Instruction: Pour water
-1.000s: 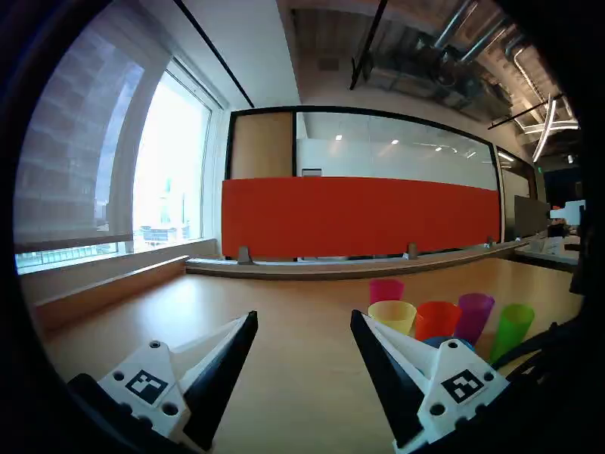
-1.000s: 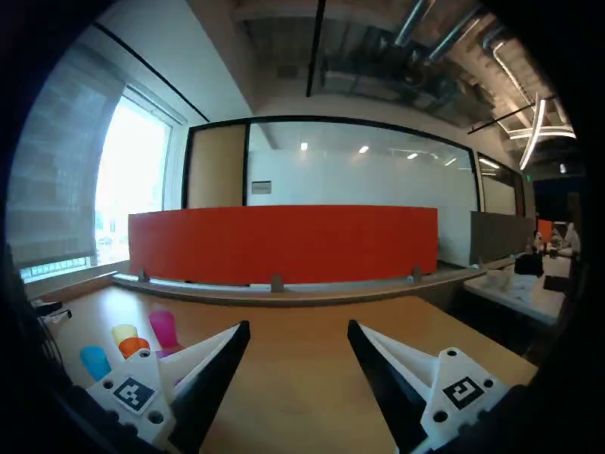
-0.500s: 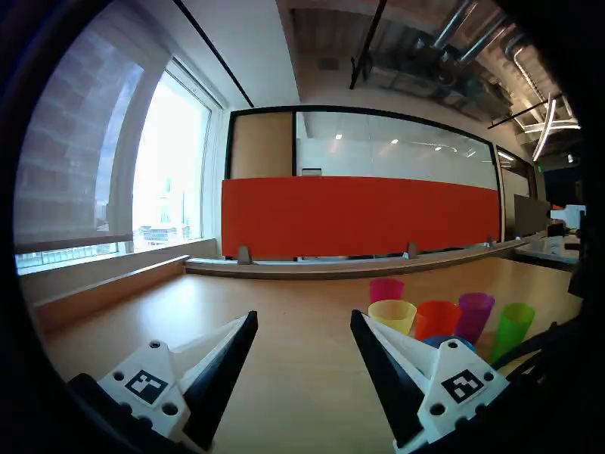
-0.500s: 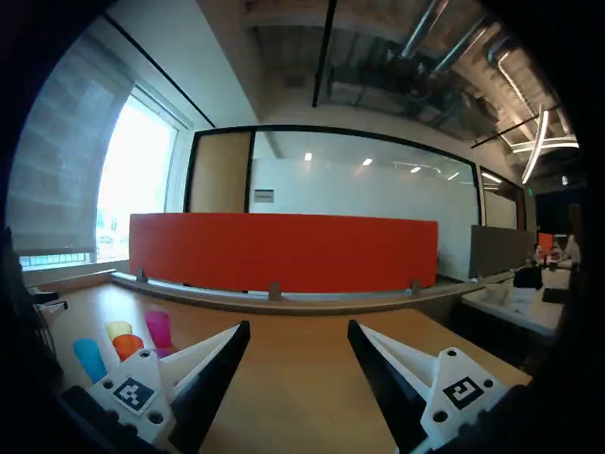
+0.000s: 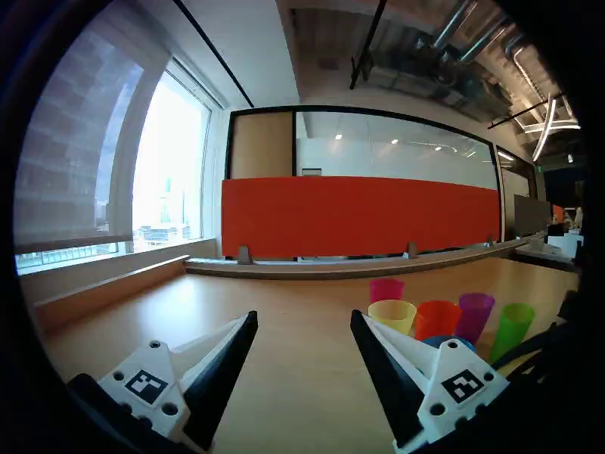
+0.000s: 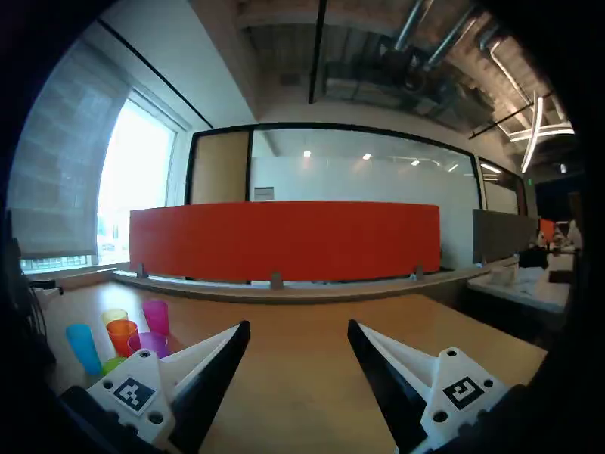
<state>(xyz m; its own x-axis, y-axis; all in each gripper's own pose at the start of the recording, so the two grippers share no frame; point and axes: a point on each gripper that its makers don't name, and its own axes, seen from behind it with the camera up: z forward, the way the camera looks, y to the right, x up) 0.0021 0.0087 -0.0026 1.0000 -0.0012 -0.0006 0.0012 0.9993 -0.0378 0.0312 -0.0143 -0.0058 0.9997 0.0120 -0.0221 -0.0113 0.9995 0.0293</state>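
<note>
Plastic cups: six translucent tumblers stand upright, close together on the pale wooden tabletop (image 5: 302, 408).
Cup order: the pink plastic cup (image 5: 386, 290) is farthest. Nearer are the yellow plastic cup (image 5: 392, 316), orange plastic cup (image 5: 437, 319), purple plastic cup (image 5: 475, 316) and green plastic cup (image 5: 512, 329). The rim of the blue plastic cup (image 5: 439, 341) peeks over a finger.
Contents: I cannot tell whether any cup holds water.
Cup place: in the left gripper view the cups are to the right, just beyond the right finger. In the right gripper view they are at the far left.
Left claw (image 5: 302, 313): released, fingers spread wide, nothing between them, apart from the cups.
Right claw (image 6: 297, 324): released, fingers wide apart, gripping nothing, well right of the cups.
Far edge: a long red-orange divider panel (image 5: 355, 216) stands along the tabletop's far side.
Room: a bright window (image 5: 170, 174) is on the left and a glass wall (image 5: 393, 147) is behind the divider.
</note>
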